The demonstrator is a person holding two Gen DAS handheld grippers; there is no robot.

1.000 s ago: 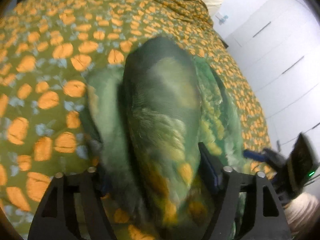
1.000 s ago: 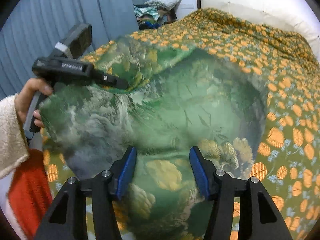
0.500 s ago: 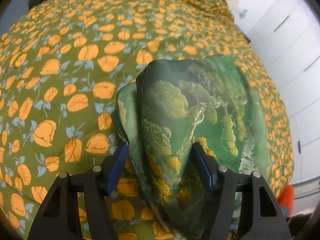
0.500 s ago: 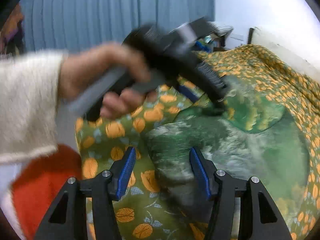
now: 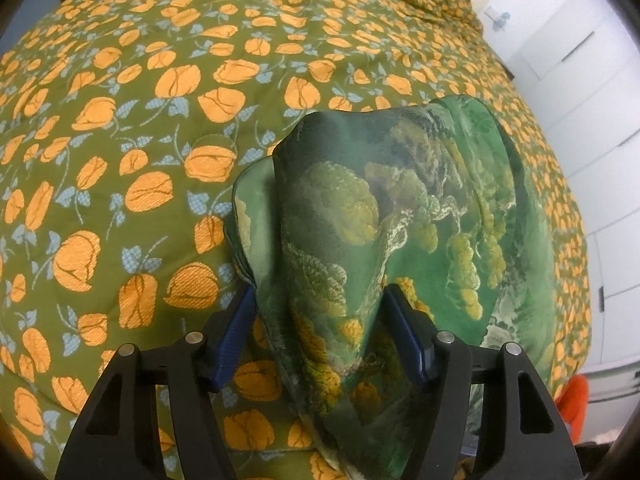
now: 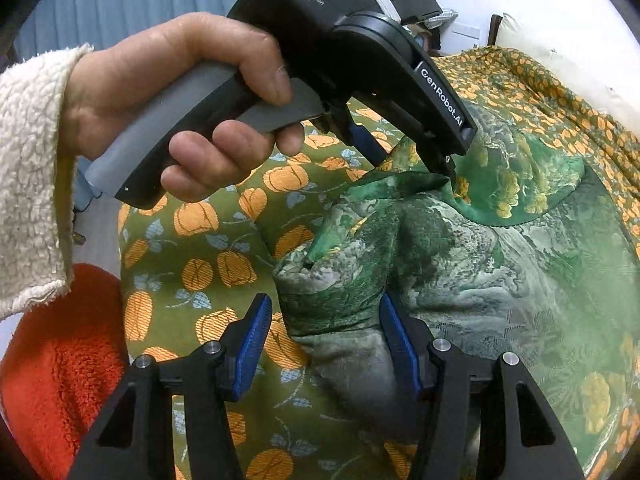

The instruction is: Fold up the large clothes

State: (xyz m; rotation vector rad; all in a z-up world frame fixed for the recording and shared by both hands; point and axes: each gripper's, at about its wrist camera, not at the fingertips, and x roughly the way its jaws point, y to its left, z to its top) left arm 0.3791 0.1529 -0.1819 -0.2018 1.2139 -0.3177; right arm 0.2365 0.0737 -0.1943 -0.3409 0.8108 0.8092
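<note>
- Left tool (image 5: pixel 318 334) has just narrowed, pinching a bunched fold of the green garment (image 5: pixel 400 216) at lower centre.
- Right tool (image 6: pixel 326 340) pinches a corner, now swung beside it.
- Garment lies on the bed (image 5: pixel 120 160); edges meet, fold nearly laid.

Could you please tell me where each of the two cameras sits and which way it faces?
Left wrist: on the left hand-held gripper, looking down its fingers at the green landscape-print silky garment on the olive orange-flowered bedspread.
Right wrist: on the right hand-held gripper, facing the person's hand in a cream fleece sleeve.
Shared: garment, bedspread, left hand-held gripper.
</note>
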